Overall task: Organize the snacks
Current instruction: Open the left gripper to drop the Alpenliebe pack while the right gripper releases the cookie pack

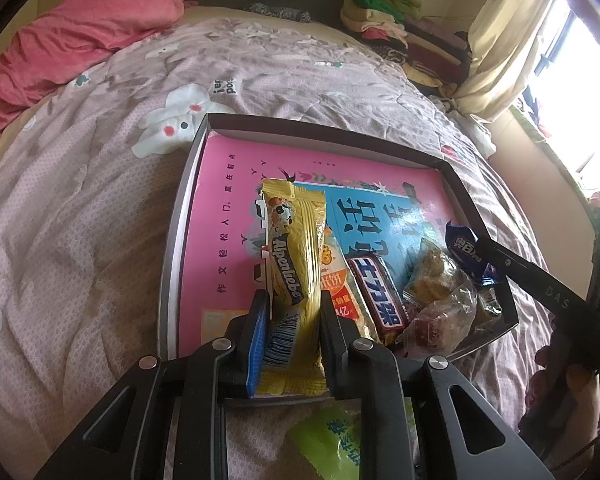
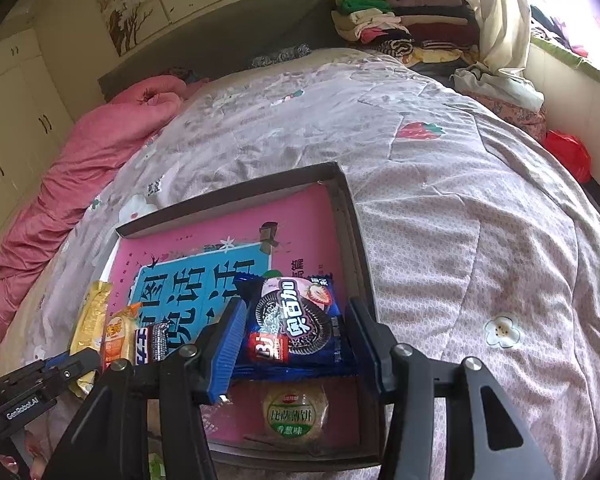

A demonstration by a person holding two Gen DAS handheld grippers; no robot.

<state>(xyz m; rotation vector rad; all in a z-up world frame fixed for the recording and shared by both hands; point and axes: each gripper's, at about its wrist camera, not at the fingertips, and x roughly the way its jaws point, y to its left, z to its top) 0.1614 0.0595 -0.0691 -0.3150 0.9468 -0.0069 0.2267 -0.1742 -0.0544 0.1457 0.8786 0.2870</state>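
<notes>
My left gripper [image 1: 294, 300] is shut on a yellow Alpenliebe candy packet [image 1: 296, 248] and holds it upright over the near end of a shallow dark box [image 1: 320, 128]. A pink book [image 1: 228, 200] lines the box. Lying in the box are an orange packet [image 1: 336, 280], a dark chocolate bar [image 1: 378, 292] and a clear bag of snacks [image 1: 436, 280]. My right gripper [image 2: 298, 312] is shut on a blue Oreo packet [image 2: 292, 328] above the box's right side [image 2: 352, 216]. A round biscuit pack [image 2: 294, 412] lies under it.
The box rests on a patterned quilt [image 1: 100, 220] covering a bed. A pink blanket [image 1: 80, 40] is bunched at the far left, folded clothes [image 1: 392, 20] are stacked at the far right beside a curtain. A green packet [image 1: 336, 436] lies on the quilt under my left gripper.
</notes>
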